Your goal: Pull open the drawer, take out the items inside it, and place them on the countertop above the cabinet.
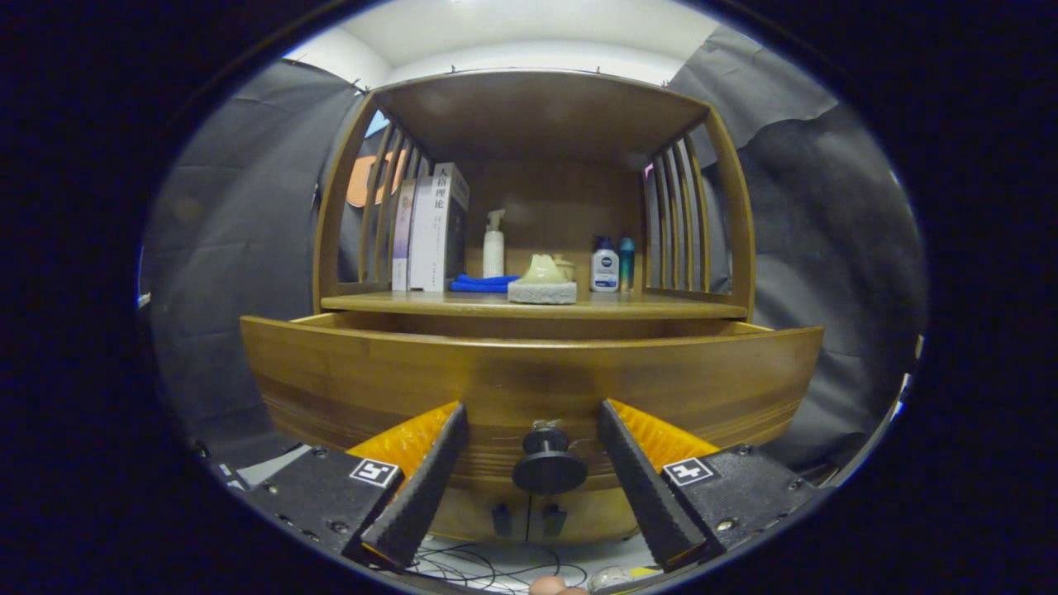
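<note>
The wooden drawer (pixel 529 376) is pulled out from the cabinet toward me, its front panel wide across the view; its inside is hidden behind that panel. A round black knob (pixel 549 464) sits on the drawer front, between my two fingers. My gripper (pixel 533 417) stands open, its fingertips on either side of the knob and clear of it, with nothing held. Above the drawer lies the wooden countertop (pixel 463 304).
On the countertop stand books (pixel 431 227), a white spray bottle (pixel 493 245), a blue folded cloth (pixel 483 283), a grey stone base with a pale figure (pixel 542 285), a small white bottle (pixel 605 266) and a teal one (pixel 627 263). Slatted sides enclose the shelf. Cables lie on the floor below.
</note>
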Available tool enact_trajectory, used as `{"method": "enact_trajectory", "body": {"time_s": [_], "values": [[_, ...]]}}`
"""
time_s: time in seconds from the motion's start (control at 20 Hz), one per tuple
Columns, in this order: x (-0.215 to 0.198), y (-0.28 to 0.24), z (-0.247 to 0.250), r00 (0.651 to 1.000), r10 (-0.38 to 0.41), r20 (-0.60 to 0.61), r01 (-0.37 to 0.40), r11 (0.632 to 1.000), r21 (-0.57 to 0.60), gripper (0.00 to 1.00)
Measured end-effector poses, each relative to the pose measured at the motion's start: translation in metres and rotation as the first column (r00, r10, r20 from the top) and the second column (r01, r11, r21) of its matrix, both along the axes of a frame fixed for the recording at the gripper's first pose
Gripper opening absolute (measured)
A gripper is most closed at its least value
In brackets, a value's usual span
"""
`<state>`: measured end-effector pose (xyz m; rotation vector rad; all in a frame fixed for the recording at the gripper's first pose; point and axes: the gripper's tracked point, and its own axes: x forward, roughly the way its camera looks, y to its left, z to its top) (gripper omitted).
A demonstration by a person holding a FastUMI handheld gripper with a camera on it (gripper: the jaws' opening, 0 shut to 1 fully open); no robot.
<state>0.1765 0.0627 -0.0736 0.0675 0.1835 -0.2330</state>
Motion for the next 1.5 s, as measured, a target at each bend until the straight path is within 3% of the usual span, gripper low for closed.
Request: {"method": "enact_trajectory", "body": {"time_s": [1.5], "values": [[0.101,-0.022,-0.007,1.000,-0.002,-0.030,0.002,1.000,0.008,1.00]]}}
